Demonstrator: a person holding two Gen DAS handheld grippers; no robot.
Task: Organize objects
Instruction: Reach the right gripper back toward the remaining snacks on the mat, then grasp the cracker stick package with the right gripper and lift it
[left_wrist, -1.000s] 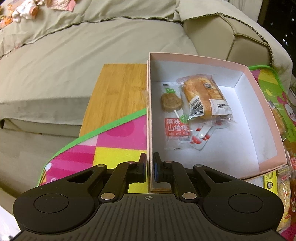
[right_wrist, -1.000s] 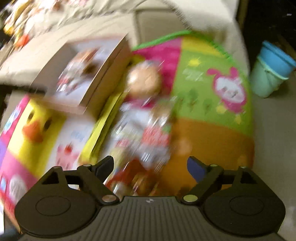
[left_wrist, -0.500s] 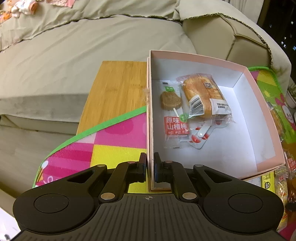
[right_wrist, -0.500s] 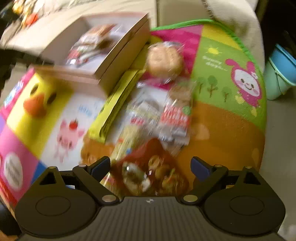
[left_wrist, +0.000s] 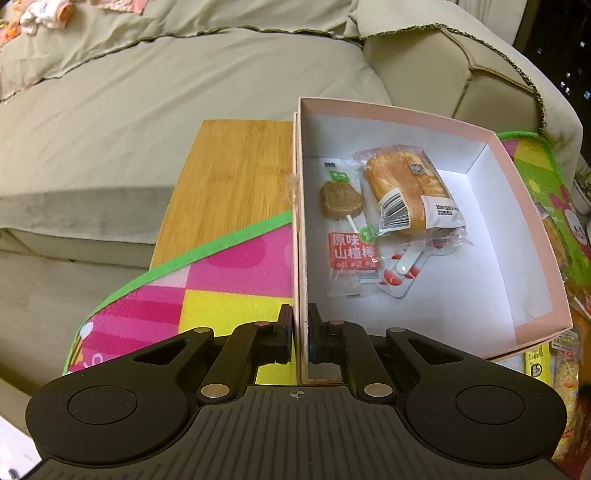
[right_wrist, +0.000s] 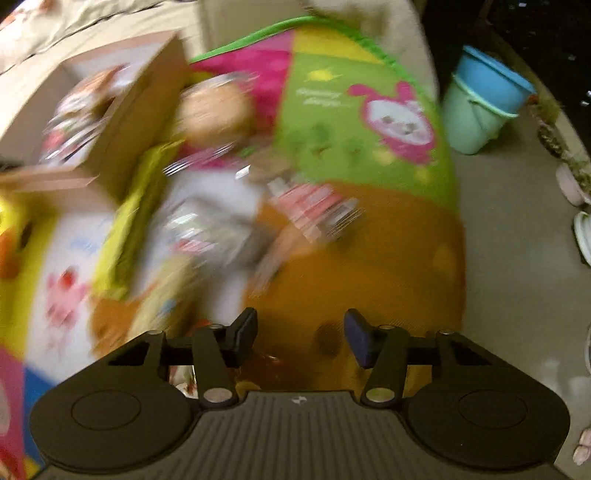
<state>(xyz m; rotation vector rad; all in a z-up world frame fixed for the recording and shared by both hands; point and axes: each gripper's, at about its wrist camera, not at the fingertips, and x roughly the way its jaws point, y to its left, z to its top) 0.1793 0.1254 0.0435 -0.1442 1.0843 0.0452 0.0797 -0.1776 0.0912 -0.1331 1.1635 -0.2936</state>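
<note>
My left gripper (left_wrist: 300, 332) is shut on the near left wall of a pink cardboard box (left_wrist: 524, 199) with a white inside. In the box lie a wrapped bread (left_wrist: 402, 188), a hawthorn lollipop packet (left_wrist: 349, 229) and a small red-and-white packet (left_wrist: 400, 271). My right gripper (right_wrist: 300, 334) is open and empty above the colourful play mat (right_wrist: 369, 251). Its view is blurred. It shows the box (right_wrist: 122, 110), a round wrapped bun (right_wrist: 214, 110) and several snack packets (right_wrist: 314, 206) on the mat beside the box.
The box stands on the play mat (left_wrist: 229, 273) over a bamboo tabletop (left_wrist: 236, 173), in front of a beige sofa (left_wrist: 147, 96). More snack packets (left_wrist: 565, 373) lie right of the box. A blue and green bucket (right_wrist: 480, 107) stands on the floor at right.
The left gripper stays shut on the box wall, almost still. The right gripper has swung right and down over the mat, and its jaws have narrowed.
</note>
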